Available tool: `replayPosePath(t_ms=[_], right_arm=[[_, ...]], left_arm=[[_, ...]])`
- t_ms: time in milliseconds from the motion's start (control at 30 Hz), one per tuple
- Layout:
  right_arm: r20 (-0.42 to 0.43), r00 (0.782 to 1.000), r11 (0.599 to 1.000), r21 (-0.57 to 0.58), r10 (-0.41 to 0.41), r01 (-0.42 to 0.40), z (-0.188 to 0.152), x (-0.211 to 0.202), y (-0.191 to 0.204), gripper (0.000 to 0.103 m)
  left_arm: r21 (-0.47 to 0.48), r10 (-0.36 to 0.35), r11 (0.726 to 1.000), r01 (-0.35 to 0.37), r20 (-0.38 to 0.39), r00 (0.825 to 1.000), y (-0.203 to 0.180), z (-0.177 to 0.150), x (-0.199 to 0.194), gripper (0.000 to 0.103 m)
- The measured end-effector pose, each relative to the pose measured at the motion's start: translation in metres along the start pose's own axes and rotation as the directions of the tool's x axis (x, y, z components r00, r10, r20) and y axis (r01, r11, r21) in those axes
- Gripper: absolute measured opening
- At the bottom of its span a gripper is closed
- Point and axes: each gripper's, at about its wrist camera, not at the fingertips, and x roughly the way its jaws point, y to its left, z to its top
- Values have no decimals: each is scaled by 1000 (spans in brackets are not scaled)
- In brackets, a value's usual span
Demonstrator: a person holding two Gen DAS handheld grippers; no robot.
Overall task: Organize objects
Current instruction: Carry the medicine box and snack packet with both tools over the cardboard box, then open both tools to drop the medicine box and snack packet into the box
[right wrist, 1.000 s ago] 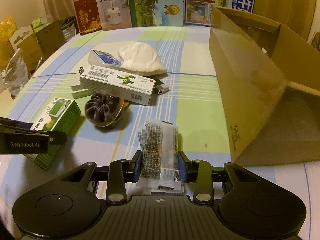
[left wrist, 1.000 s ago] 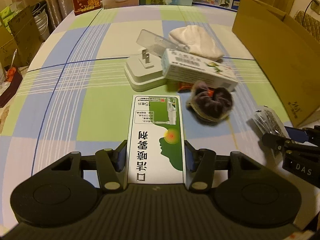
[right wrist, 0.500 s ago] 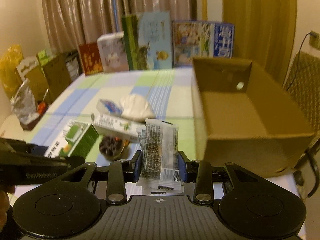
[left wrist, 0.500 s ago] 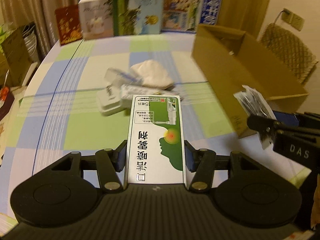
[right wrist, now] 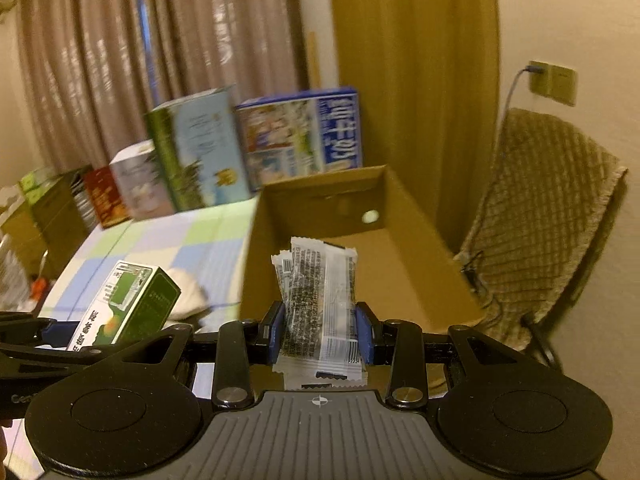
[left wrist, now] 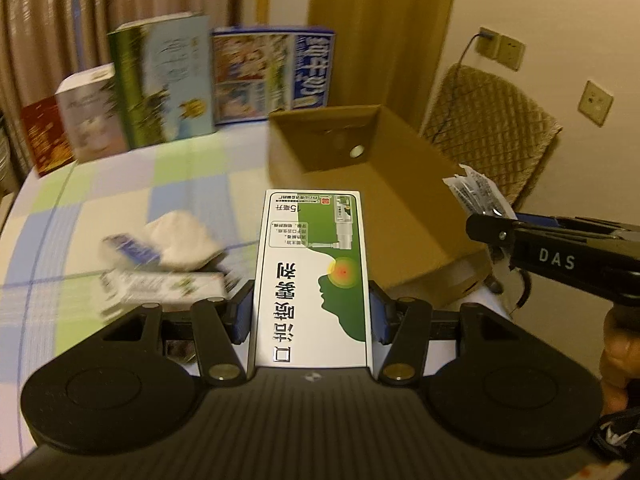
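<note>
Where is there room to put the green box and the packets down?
The cardboard box looks bare inside. Bare tablecloth lies between the standing boxes and the white cloth. Around that cloth and the long box it is crowded.

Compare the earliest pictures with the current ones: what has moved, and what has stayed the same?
Both hand-held grippers rose from the table toward the cardboard box. The left hand-held gripper still clamps the green-and-white medicine box; the right hand-held gripper still clamps the clear packets. Nothing was released. The white cloth stays on the table.
</note>
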Motion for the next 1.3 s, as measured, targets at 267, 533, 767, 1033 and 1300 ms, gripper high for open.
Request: replayPosePath(t_ms=[267,533,767,1033,1300], right_arm=[[-13,1000,998,55,-28,29,22,26,-42,34],[-45,999,994,102,-26,31,25,54,-67,34],[-61,998,988,155,-17,26,28,74,-81,34],[-81,997,985,174,-3,18,26,84,-86,34],[-32,999,980,200,33,-26,30,80,-82,54]], left_arm=[[8,-42,999,42,0,999,-25,38,39,50],[6,-64,998,64,-22,998,-38,49,72,50],[-18,-95,995,94,-21,995,-44,58,96,51],[-57,-47,997,48,23,999,-29,61,87,68],[-111,-21,994,23,24,999,-5,44,62,69]])
